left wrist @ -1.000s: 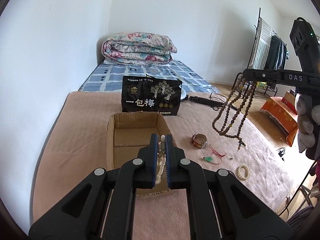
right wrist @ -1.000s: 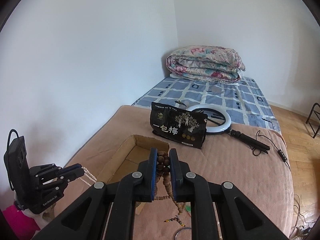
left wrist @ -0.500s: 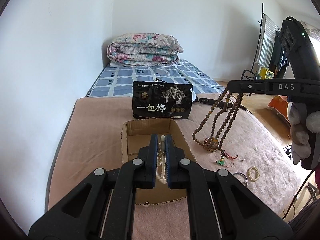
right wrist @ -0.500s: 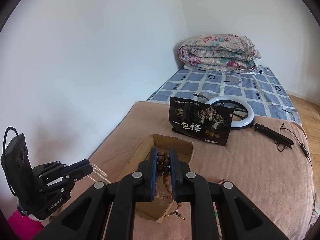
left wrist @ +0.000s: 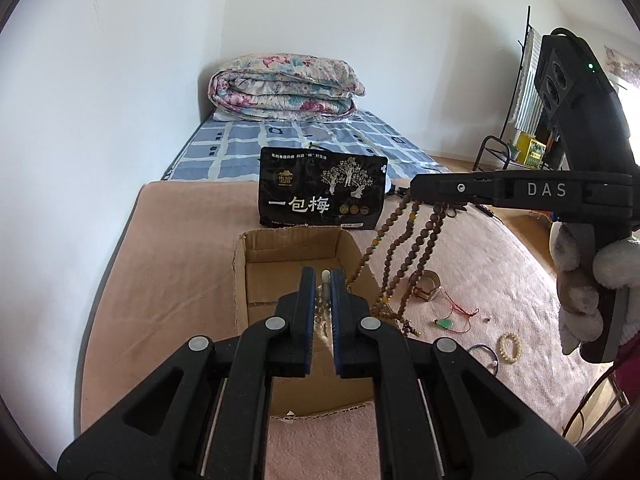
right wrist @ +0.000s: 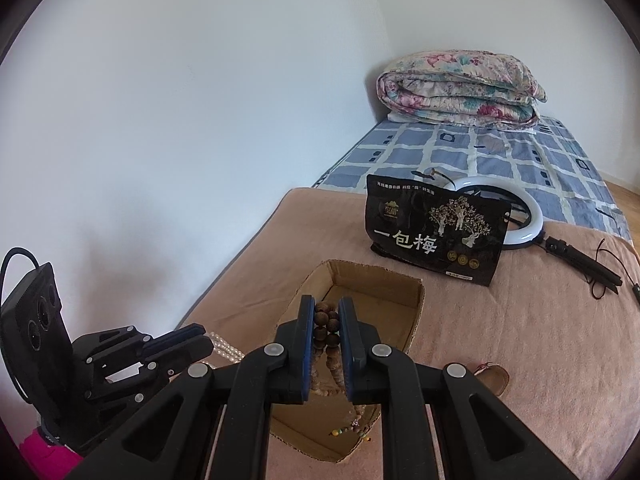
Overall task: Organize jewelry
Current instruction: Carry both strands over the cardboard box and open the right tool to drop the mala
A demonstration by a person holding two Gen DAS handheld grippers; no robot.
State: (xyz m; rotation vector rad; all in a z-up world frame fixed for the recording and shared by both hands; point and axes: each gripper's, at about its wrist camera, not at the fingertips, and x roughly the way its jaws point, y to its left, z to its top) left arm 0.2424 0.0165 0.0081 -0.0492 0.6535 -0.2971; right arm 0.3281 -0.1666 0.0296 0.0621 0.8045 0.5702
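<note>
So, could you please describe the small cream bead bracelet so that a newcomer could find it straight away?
Start from the open brown cardboard box on the pinkish-tan blanket; loose jewellery lies on the blanket to the box's right. The small cream bead bracelet is the rightmost piece there, beside a thin dark metal bangle. Unlike the green pendant on red cord, it is a closed pale ring of round beads.

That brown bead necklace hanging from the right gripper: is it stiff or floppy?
Probably floppy: the brown bead necklace droops in loose loops below the right gripper. It likely swings, and its tail may snag on the cardboard box rim.
</note>
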